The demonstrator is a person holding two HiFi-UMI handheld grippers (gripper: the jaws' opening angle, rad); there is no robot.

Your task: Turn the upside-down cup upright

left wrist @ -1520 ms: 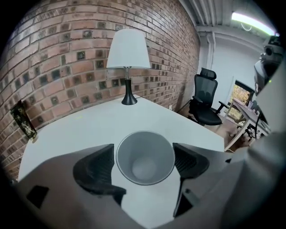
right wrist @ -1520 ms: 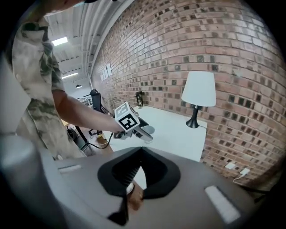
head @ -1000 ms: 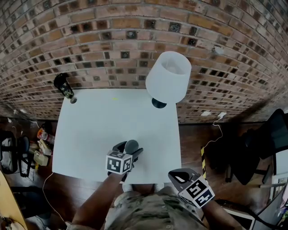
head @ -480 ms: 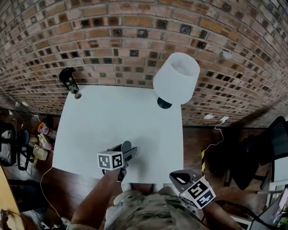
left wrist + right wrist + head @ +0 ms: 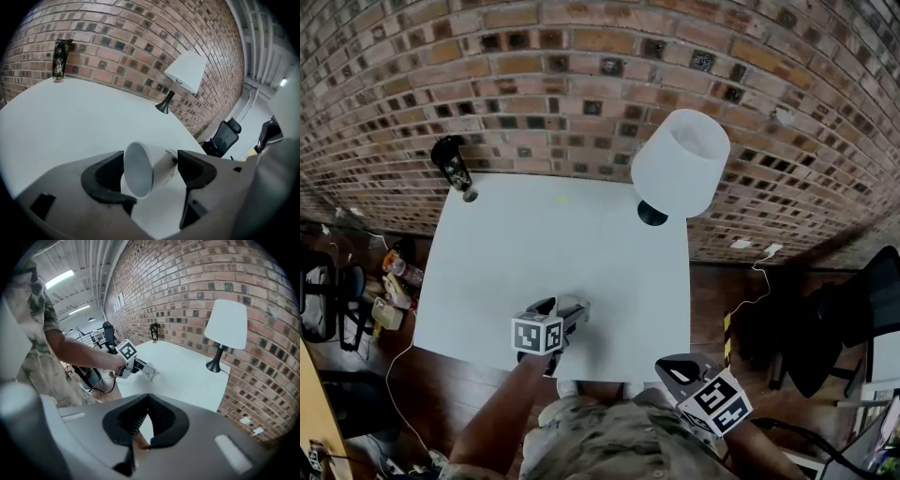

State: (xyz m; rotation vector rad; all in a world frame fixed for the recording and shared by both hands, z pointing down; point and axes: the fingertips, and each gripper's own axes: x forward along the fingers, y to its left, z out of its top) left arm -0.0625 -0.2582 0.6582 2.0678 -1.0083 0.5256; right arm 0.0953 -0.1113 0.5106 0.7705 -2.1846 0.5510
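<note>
A white cup (image 5: 149, 168) lies tilted between the jaws of my left gripper (image 5: 151, 161); its wide round end faces the camera and its narrow end points away. Both pads touch it, and the jaws have just been closing on it. From the head view, the left gripper (image 5: 566, 311) holds the cup (image 5: 573, 304) low over the white table (image 5: 525, 244), near the front edge. My right gripper (image 5: 673, 367) hangs off the table's front right corner. Its jaws meet at the tips (image 5: 149, 397) with nothing between them. The cup (image 5: 153, 373) also shows small in the right gripper view.
A white-shaded lamp (image 5: 680, 164) on a black base stands at the table's back right corner. A dark patterned bottle (image 5: 450, 161) stands at the back left corner against the brick wall. A black office chair (image 5: 853, 300) is on the floor to the right, with clutter at the left.
My left gripper has moved with the cup toward the table's front edge and sunk lower. The cup's round end no longer shows on top. The right gripper has stayed put.
</note>
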